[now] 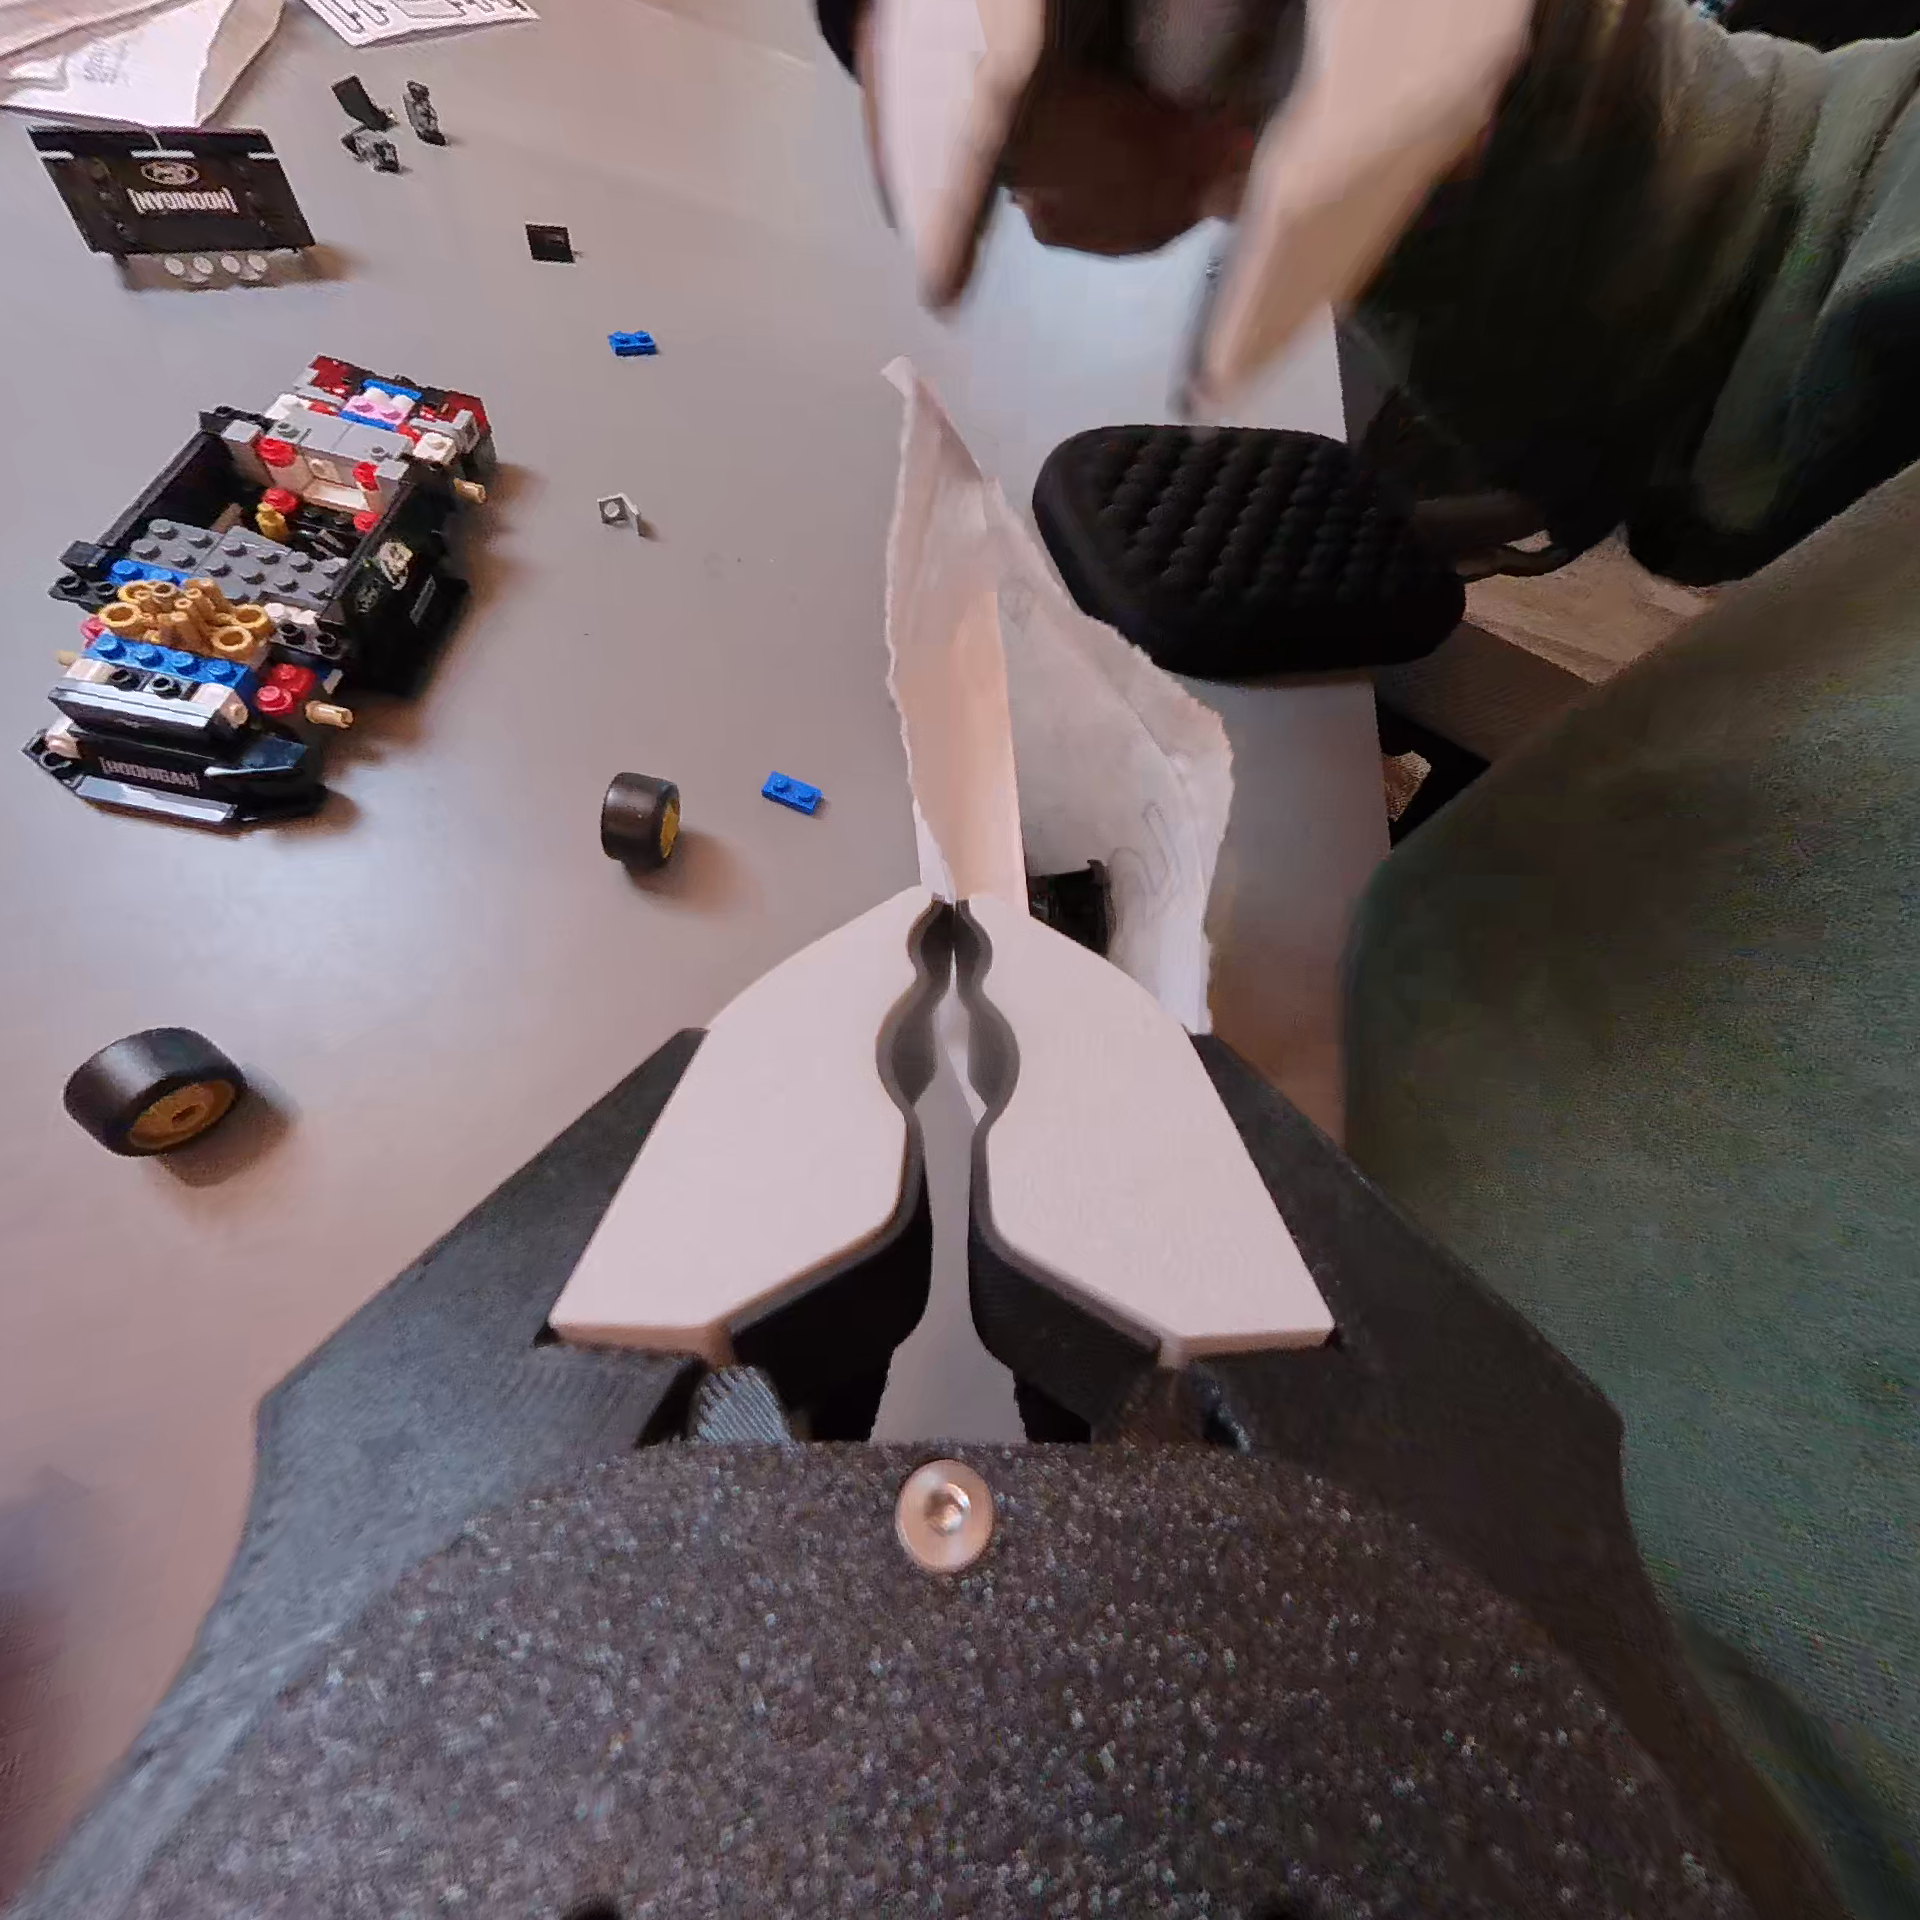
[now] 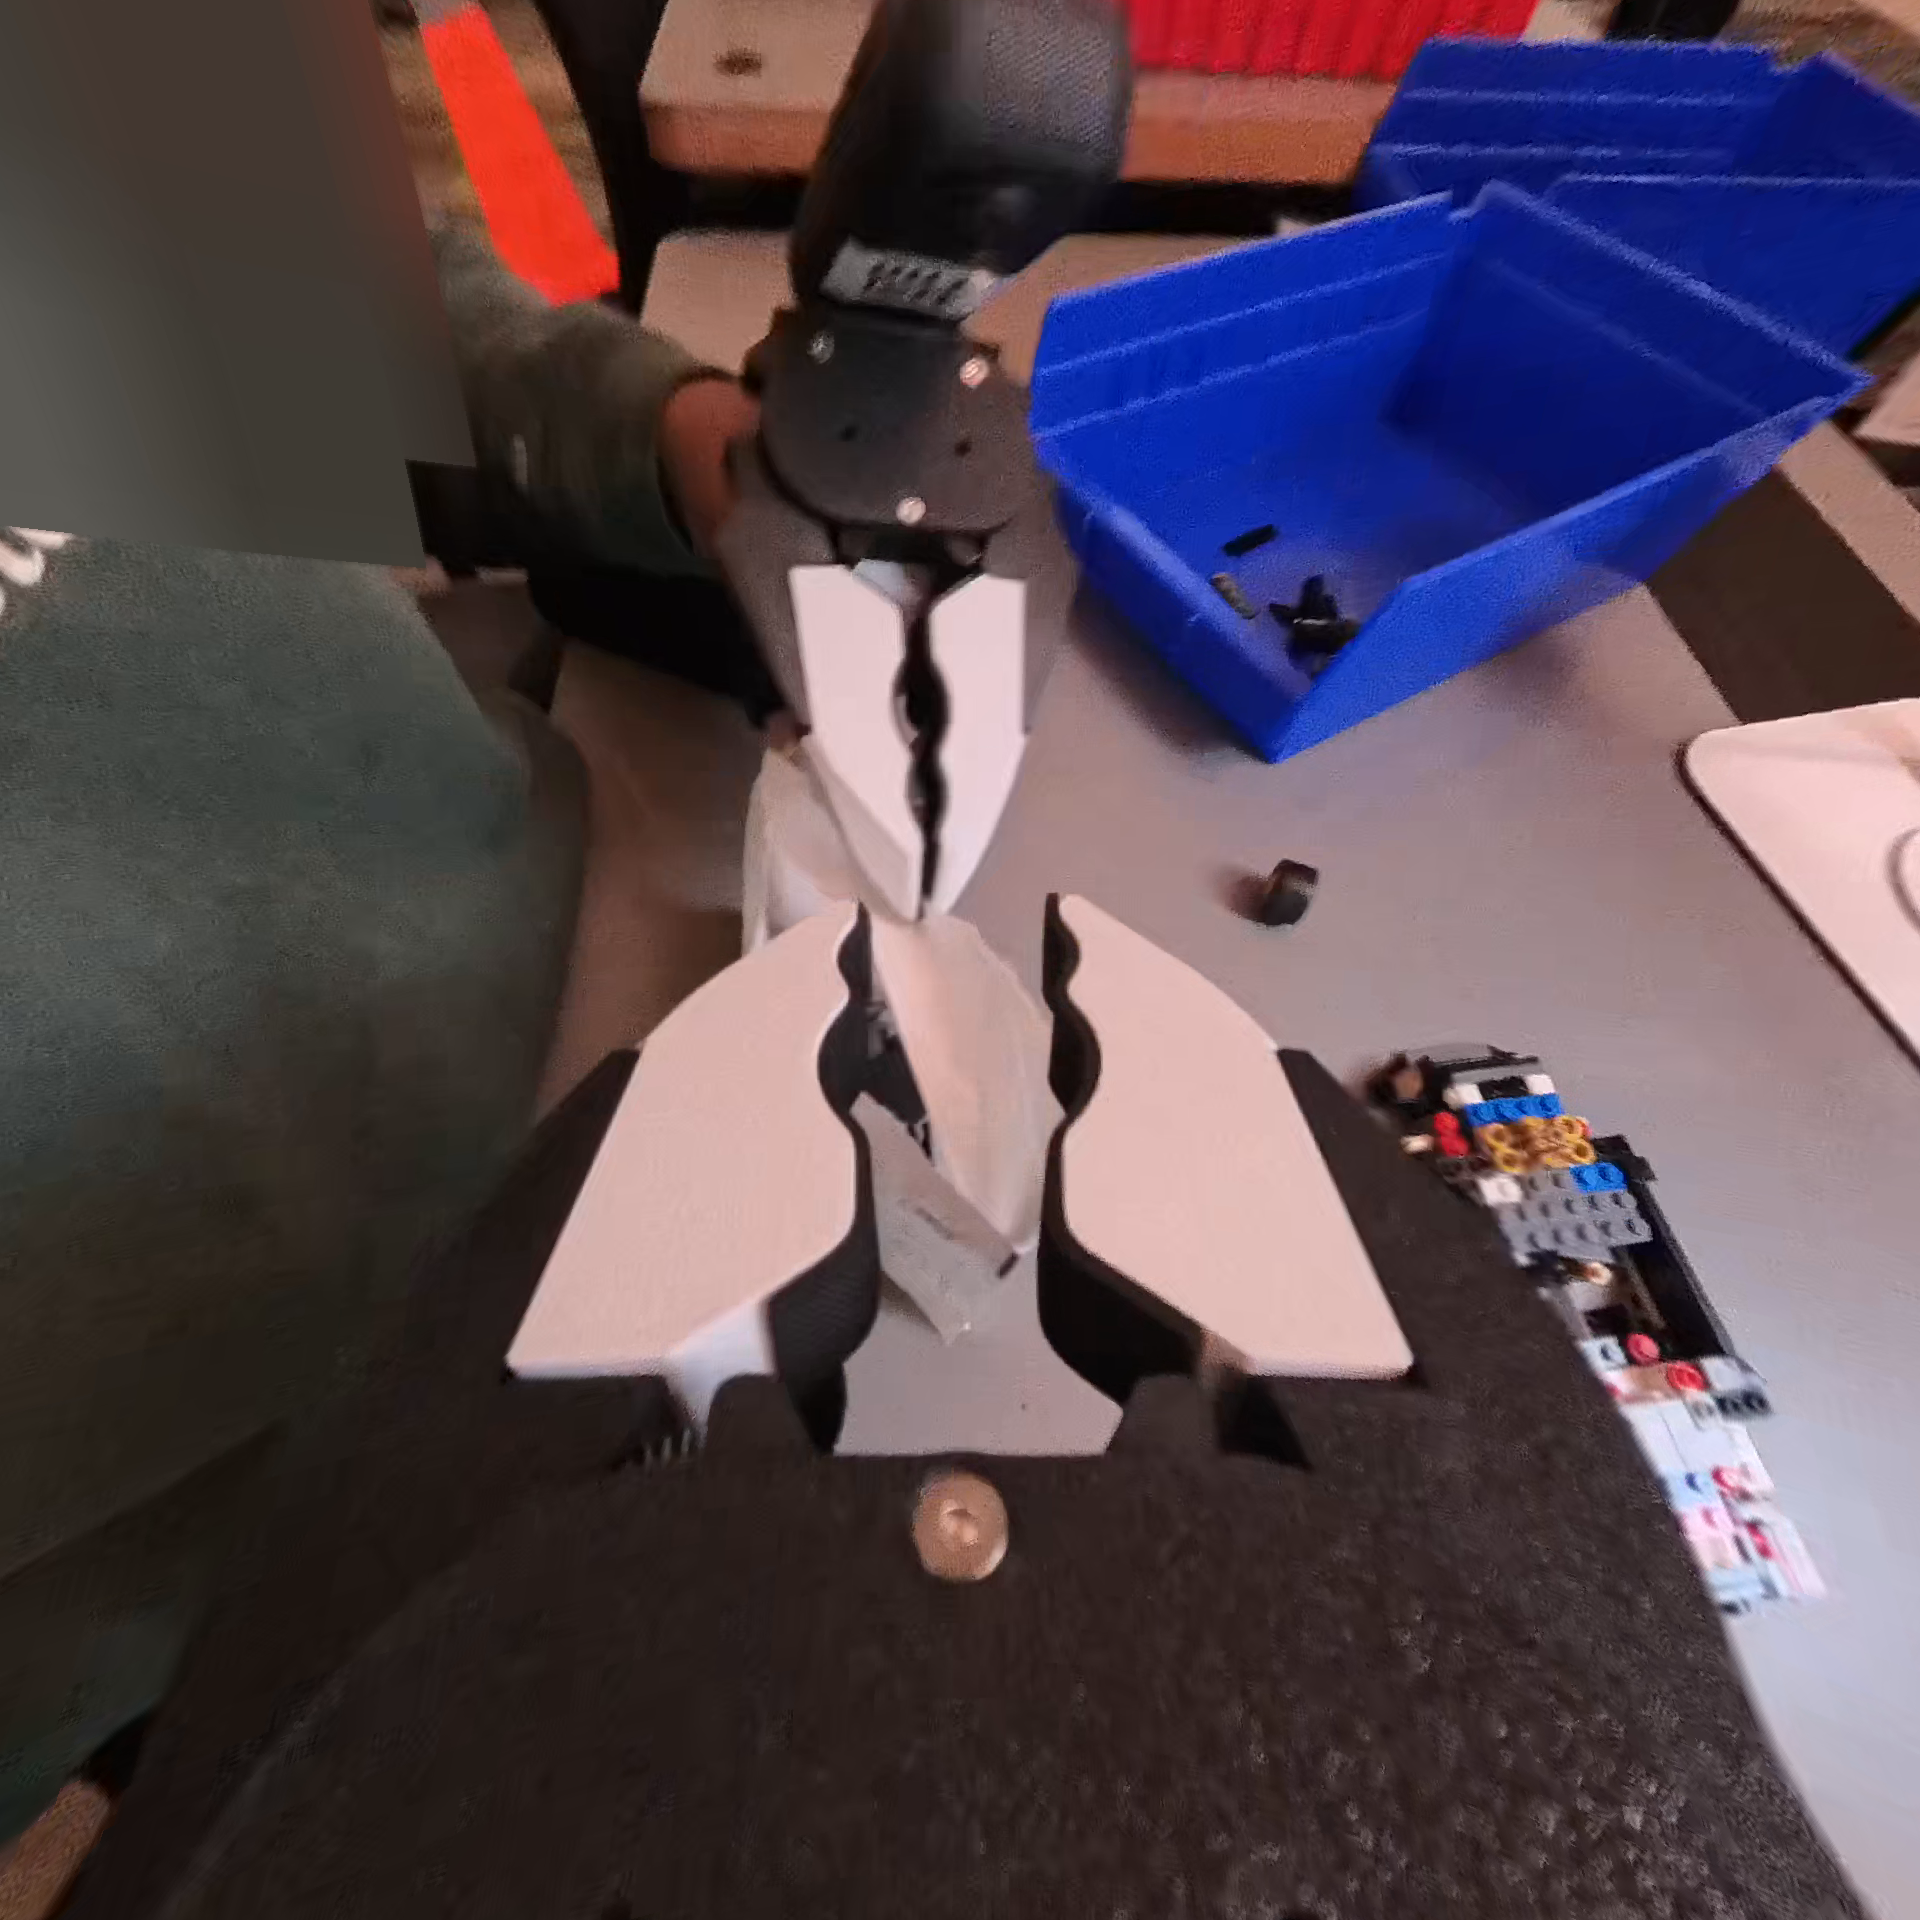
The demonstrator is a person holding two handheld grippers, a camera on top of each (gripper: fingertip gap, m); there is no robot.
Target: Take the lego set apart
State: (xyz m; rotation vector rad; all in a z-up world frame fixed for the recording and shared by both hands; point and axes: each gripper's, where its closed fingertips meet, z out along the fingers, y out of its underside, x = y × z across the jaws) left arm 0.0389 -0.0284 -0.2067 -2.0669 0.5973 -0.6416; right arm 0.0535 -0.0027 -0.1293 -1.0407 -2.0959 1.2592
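A partly stripped lego car (image 1: pixel 270 592) lies on the grey table (image 1: pixel 727 260), far left of my left gripper (image 1: pixel 951 912). That gripper is shut on the edge of a white paper bag (image 1: pixel 940 665) and holds it upright; a dark piece (image 1: pixel 1070 904) shows inside. In the right wrist view my right gripper (image 2: pixel 951 914) is open, with the bag (image 2: pixel 966 1081) between its fingers. The left gripper (image 2: pixel 923 899) pinches the bag from the opposite side. The car (image 2: pixel 1558 1195) lies to the right. The right gripper (image 1: pixel 1065 348) appears blurred in the left wrist view.
Two black wheels (image 1: pixel 639 819) (image 1: pixel 156 1091), two blue plates (image 1: pixel 792 792) (image 1: pixel 632 343) and a black plaque (image 1: pixel 171 192) lie loose. A blue bin (image 2: pixel 1455 436) with small black pieces stands behind, another wheel (image 2: pixel 1278 891) before it. A black chair seat (image 1: pixel 1247 551) is beyond the table edge. My right fingertips sit around 8 cm from my left ones. Both grippers' tips are roughly 20 cm from the partly stripped lego car (image 1: pixel 270 592). Seen from the right wrist view (image 2: pixel 1520 1205) as well.
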